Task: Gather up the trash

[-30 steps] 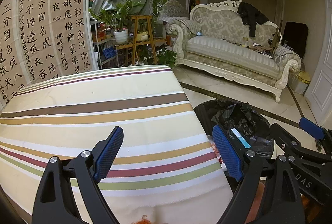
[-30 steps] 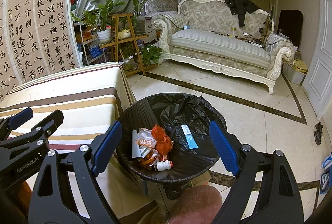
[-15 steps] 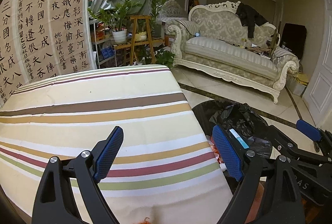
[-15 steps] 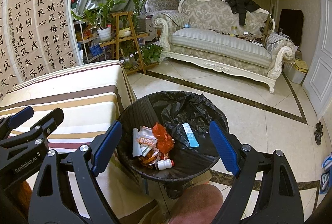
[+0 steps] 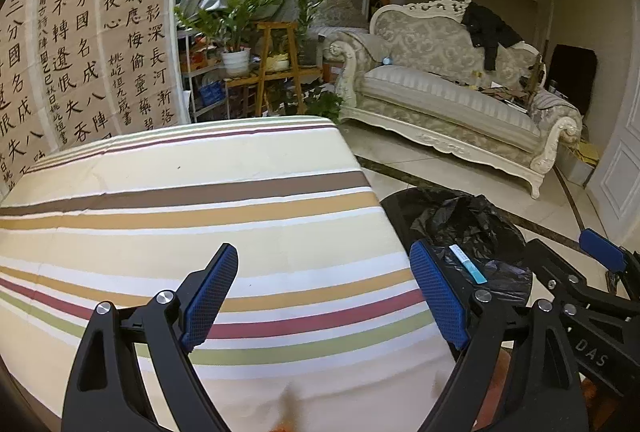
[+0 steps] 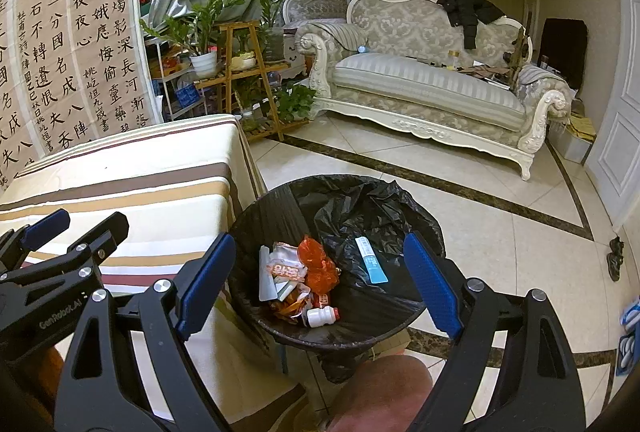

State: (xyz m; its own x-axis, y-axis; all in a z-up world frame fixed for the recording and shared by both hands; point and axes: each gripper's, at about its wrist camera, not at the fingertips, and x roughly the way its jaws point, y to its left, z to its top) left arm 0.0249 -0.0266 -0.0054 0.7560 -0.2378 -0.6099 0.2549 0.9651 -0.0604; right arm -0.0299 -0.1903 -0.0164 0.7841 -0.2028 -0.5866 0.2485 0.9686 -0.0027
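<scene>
**Both grippers empty, trash in the bin**

The left gripper point(image 5: 324, 296) hangs over the striped surface point(image 5: 200, 208), jaws wide apart with nothing between them. The right gripper point(image 6: 320, 276) hangs above the black-lined bin point(image 6: 280, 208) just beside the surface's right edge, jaws apart and empty. Wrappers point(image 6: 288, 272), a small white bottle point(image 6: 322, 316) and a blue tube point(image 6: 372, 260) lie inside the bin.
</scene>
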